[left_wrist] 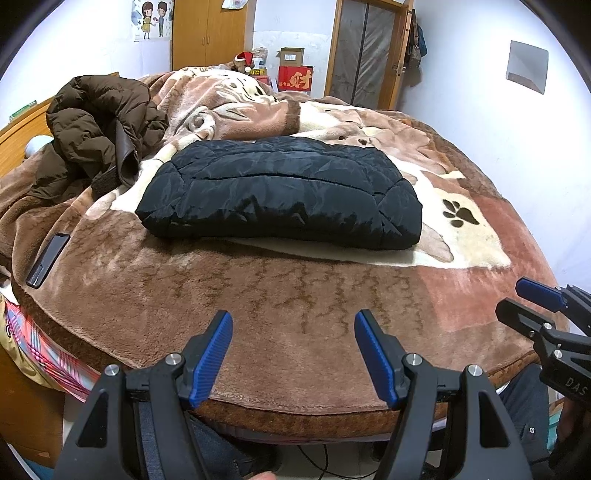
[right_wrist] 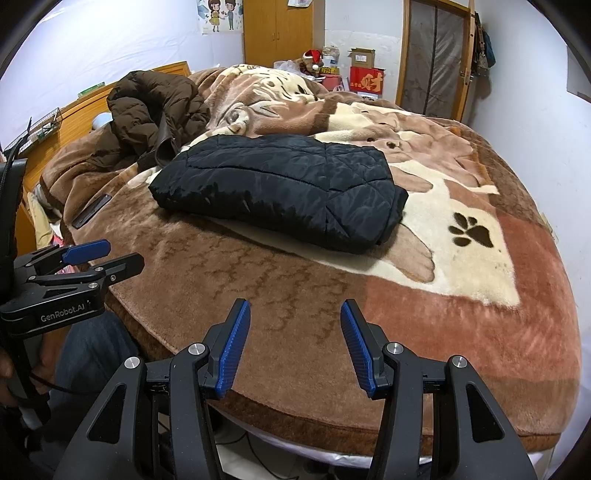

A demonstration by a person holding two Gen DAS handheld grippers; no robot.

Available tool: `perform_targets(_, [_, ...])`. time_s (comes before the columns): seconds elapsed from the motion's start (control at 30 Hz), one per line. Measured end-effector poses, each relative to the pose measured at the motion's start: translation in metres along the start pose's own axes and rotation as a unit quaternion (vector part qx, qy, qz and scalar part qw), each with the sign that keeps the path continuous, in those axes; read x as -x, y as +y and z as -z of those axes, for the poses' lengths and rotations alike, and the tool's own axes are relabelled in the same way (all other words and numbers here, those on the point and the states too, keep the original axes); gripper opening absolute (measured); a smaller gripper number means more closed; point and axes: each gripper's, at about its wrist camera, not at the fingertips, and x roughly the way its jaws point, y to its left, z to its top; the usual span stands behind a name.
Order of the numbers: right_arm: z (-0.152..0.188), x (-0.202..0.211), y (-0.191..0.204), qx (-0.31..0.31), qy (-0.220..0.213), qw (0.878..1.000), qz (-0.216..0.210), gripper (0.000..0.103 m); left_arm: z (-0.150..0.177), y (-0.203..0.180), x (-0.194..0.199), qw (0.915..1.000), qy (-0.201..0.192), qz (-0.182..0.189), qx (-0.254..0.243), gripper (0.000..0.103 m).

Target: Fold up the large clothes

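A black quilted jacket [left_wrist: 280, 188] lies folded into a neat rectangle in the middle of the bed; it also shows in the right wrist view [right_wrist: 280, 184]. A brown puffer coat [left_wrist: 99, 125] lies crumpled at the far left of the bed, also in the right wrist view [right_wrist: 155, 107]. My left gripper [left_wrist: 293, 325] is open and empty above the bed's near edge, well short of the black jacket. My right gripper [right_wrist: 295, 314] is open and empty, also near the front edge. Each gripper shows in the other's view, the right one [left_wrist: 532, 299] and the left one [right_wrist: 107, 254].
A brown animal-print blanket [left_wrist: 295, 288] covers the bed. A dark phone [left_wrist: 48, 260] lies near the bed's left edge. A wooden headboard [right_wrist: 74, 107] is at left. A wardrobe [left_wrist: 208, 33], boxes [left_wrist: 295, 75] and a door [left_wrist: 365, 51] stand behind.
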Motion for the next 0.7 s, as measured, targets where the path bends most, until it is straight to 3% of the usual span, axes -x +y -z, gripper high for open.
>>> perform_targets(0.7, [0.0004, -0.0002, 0.0009, 0.001, 0.0, 1.0, 0.0, 0.052, 0.0015, 0.0071, -0.0048, 0.9999, 0.01, 0.003, -0.004, 0.07])
